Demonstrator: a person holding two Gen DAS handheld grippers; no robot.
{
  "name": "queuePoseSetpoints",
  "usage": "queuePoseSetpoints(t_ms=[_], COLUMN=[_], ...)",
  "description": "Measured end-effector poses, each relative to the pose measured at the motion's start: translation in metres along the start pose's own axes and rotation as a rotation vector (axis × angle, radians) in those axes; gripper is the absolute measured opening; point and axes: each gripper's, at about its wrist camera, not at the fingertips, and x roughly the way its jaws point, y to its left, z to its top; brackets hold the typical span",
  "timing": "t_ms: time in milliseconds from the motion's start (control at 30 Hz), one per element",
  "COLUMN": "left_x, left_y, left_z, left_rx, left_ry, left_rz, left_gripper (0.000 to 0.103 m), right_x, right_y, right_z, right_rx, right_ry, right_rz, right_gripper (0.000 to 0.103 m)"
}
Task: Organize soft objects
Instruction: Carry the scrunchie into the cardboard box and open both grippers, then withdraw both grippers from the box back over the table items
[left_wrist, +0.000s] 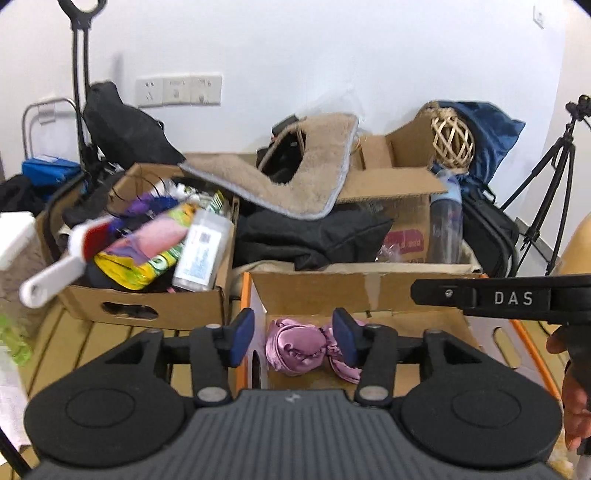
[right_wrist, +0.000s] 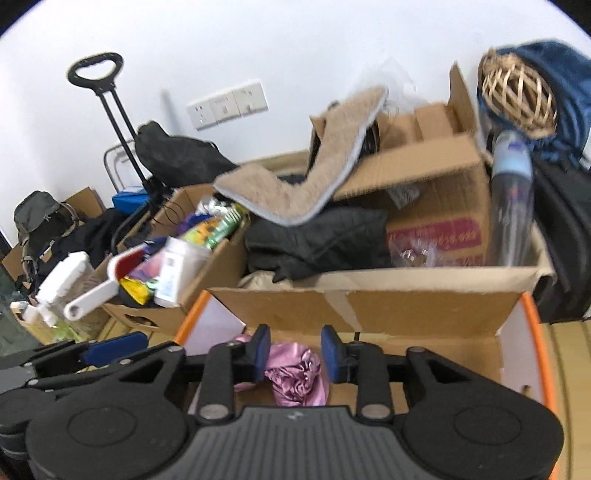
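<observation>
A crumpled pink satin cloth (left_wrist: 295, 349) lies on the floor of a cardboard box with an orange rim (left_wrist: 314, 291). My left gripper (left_wrist: 293, 338) hovers over that box, open, its blue pads standing either side of the cloth without pressing on it. In the right wrist view the same cloth (right_wrist: 295, 376) lies in the box (right_wrist: 369, 306) below my right gripper (right_wrist: 295, 356), which is also open, narrower, with its pads clear of the fabric. A hand (left_wrist: 576, 402) holds the right tool at the frame edge.
Behind stand a box of clutter (left_wrist: 147, 306) with a white lint brush (left_wrist: 55, 273), a black garment (left_wrist: 314, 236), a beige fleece mat (left_wrist: 306, 177), a wicker ball (left_wrist: 452, 140) and a bottle (left_wrist: 447, 221). A tripod (left_wrist: 546, 184) is at the right, a trolley handle (right_wrist: 107, 92) at the left.
</observation>
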Motion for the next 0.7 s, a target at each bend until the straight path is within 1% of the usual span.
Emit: queuePoseSetpoints(t_ms=[100, 133, 167, 233, 267, 367, 433, 533, 633, 700], left_x=[-0.032, -0.044, -0.055, -0.074, -0.084, -0.113, -0.136, -0.172, -0.205, -0.224], left_y=[-0.006, -0.007, -0.008, -0.01, -0.011, -0.015, -0.017, -0.021, -0.027, -0.032], left_z=[-0.004, -0.006, -0.01, -0.018, -0.023, -0.038, -0.049, -0.07, -0.094, -0.11], left_rx=[0.017, 0.022, 0.023, 0.029, 0.035, 0.051, 0.057, 0.075, 0.106, 0.118], left_ry=[-0.03, -0.044, -0.058, -0.081, -0.093, -0.124, -0.156, -0.215, -0.26, -0.284], left_rz=[0.005, 0.008, 0.01, 0.026, 0.041, 0.078, 0.091, 0.103, 0.107, 0.104], left_gripper=[0.054, 0.056, 0.058, 0.065, 0.066, 0.066, 0.072, 0.078, 0.081, 0.083], right_x=[-0.031, -0.043, -0.054, -0.078, -0.087, -0.124, -0.148, -0.183, -0.218, -0.24], right_y=[0.01, 0.014, 0.017, 0.025, 0.028, 0.04, 0.048, 0.06, 0.067, 0.072], right_z=[-0.002, -0.005, -0.008, -0.017, -0.022, -0.041, -0.055, -0.077, -0.103, -0.122], right_rx=[-0.02, -0.032, -0.042, -0.059, -0.066, -0.088, -0.117, -0.152, -0.167, -0.183], right_ry=[-0.032, -0.044, -0.055, -0.078, -0.087, -0.127, -0.155, -0.202, -0.248, -0.277], right_rz=[-0.016, -0.021, -0.022, -0.025, -0.028, -0.035, -0.047, -0.067, -0.062, -0.058], right_gripper=[0.036, 0.037, 0.04, 0.044, 0.045, 0.049, 0.052, 0.057, 0.06, 0.064])
